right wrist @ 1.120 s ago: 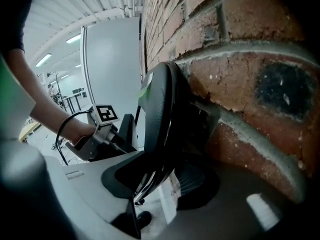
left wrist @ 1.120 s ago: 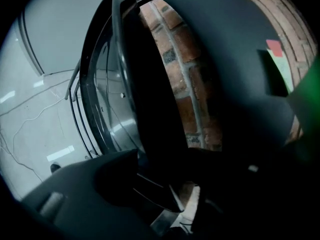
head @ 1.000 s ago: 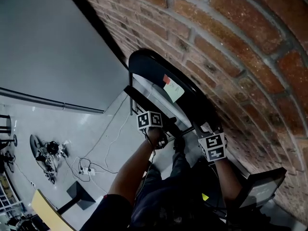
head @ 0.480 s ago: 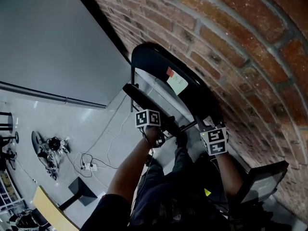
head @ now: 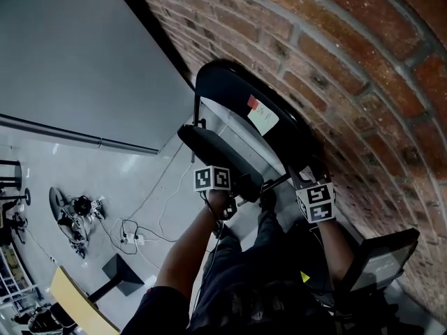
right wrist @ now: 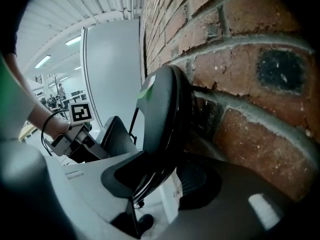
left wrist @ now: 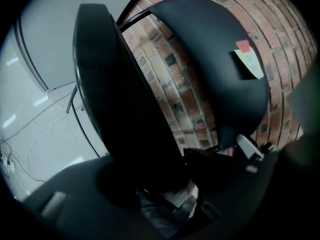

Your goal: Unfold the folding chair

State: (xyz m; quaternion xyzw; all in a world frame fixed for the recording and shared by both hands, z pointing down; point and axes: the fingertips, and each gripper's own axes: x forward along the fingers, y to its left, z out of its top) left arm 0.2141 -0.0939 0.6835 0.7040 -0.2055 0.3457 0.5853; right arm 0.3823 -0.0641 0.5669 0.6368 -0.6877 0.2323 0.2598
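Observation:
The black folding chair leans against the brick wall, with its backrest above its seat. A pale sticky note and a red one are stuck on the backrest. My left gripper grips the seat's lower edge. In the left gripper view the seat runs down between the jaws of the left gripper, which have just been closing on it. My right gripper holds the backrest's side. The right gripper view shows the backrest's rim clamped in the right gripper.
The brick wall is right behind the chair, and a grey wall panel stands to the left. On the floor lie cables with a power strip, a small machine, a black stand base and a black case.
My left gripper has drawn the seat a little away from the backrest, and the gap between them has widened. The right gripper has stayed on the backrest.

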